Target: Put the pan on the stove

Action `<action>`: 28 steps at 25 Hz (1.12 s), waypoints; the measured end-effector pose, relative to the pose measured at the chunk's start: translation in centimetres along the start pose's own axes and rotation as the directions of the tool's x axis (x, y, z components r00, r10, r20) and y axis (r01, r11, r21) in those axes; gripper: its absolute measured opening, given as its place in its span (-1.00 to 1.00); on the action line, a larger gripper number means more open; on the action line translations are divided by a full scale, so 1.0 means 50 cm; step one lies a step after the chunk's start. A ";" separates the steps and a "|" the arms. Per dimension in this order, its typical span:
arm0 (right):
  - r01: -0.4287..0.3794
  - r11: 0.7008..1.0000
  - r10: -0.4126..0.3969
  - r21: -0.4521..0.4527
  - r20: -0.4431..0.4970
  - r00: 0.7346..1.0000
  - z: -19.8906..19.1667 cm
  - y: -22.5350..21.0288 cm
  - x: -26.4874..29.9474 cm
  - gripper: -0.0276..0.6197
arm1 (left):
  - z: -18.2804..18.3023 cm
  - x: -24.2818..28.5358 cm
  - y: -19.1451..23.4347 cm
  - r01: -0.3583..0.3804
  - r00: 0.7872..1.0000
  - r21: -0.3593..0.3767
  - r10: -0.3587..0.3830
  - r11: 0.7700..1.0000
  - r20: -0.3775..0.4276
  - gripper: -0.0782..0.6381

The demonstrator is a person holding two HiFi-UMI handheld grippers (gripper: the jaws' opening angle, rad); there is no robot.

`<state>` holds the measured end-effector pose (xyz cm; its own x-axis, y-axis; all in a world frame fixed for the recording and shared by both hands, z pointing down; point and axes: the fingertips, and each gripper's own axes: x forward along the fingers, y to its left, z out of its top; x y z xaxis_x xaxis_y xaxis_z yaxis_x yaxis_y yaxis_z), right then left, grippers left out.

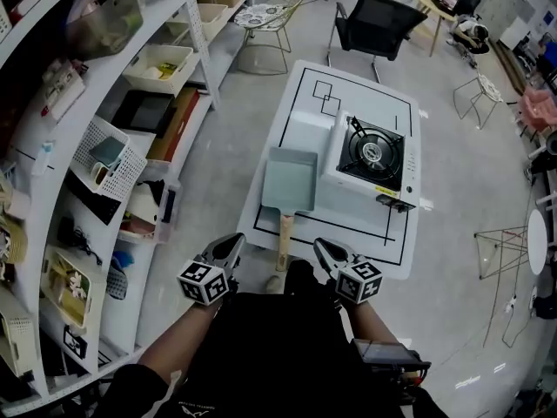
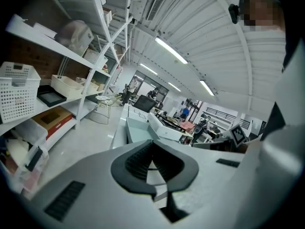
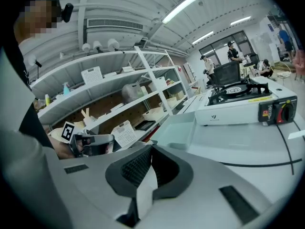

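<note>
Shelving: far left we have the white shelving unit (image 1: pixel 54 151), loaded with trays and a white basket (image 1: pixel 109 157).
Left gripper: we see the left gripper (image 1: pixel 233 242) low in the head view, just left of the pan's handle and not touching it. In its own view (image 2: pixel 152 143) the dark fingers (image 2: pixel 136 162) meet at the tips, pressed narrow with nothing between them.
Pan: there's the pan (image 1: pixel 290 179), a pale blue-green rectangle lying flat on the table, right beside the stove's left flank and not on the burner. Its wooden handle (image 1: pixel 284 238) points back toward us, with its end at the table's near edge, between the two grippers.
Table: a white table (image 1: pixel 374 94) marked with black lines carries both pan and stove.
Right gripper: we pick up the right gripper (image 1: pixel 325 247) just right of the handle's end, clear of it. Its own view (image 3: pixel 151 148) shows the fingers (image 3: pixel 136 168) closed together, empty, with the pan (image 3: pixel 178 128) and stove (image 3: pixel 243 106) ahead on the table.
Stove: a white portable gas stove (image 1: pixel 370 159) sits on the table's right half, its black burner (image 1: pixel 372 151) bare and its knob (image 3: pixel 285 112) facing our side.
Chair: beyond the table's far end stands a black chair (image 1: pixel 376 24).
</note>
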<state>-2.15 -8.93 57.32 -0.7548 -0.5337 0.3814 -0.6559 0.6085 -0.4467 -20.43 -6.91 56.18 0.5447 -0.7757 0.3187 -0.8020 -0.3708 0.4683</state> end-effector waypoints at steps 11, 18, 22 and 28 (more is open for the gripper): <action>-0.034 0.992 0.046 0.122 -0.097 0.994 -0.008 -0.002 0.092 -0.83 | 0.000 0.004 0.031 -0.036 0.999 -0.058 0.037 0.998 0.013 -0.76; -0.096 0.975 0.132 0.199 -0.176 0.976 -0.049 0.010 0.132 -0.82 | -0.018 0.002 0.040 -0.069 0.998 -0.067 0.069 0.995 -0.001 -0.76; -0.114 0.939 0.170 0.325 -0.150 0.974 -0.048 0.004 0.146 -0.80 | -0.024 -0.001 0.043 -0.078 0.997 -0.077 0.078 0.994 -0.008 -0.76; -0.125 0.880 0.216 0.459 -0.152 0.964 -0.057 0.002 0.171 -0.39 | -0.037 -0.005 0.049 -0.098 0.995 -0.092 0.097 0.991 -0.015 -0.76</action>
<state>-8.66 -11.76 62.83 -0.8707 -0.2935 0.3946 -0.4800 0.3324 -0.8119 -22.08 -6.66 58.77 0.4678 -0.8003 0.3751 -0.8255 -0.2441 0.5089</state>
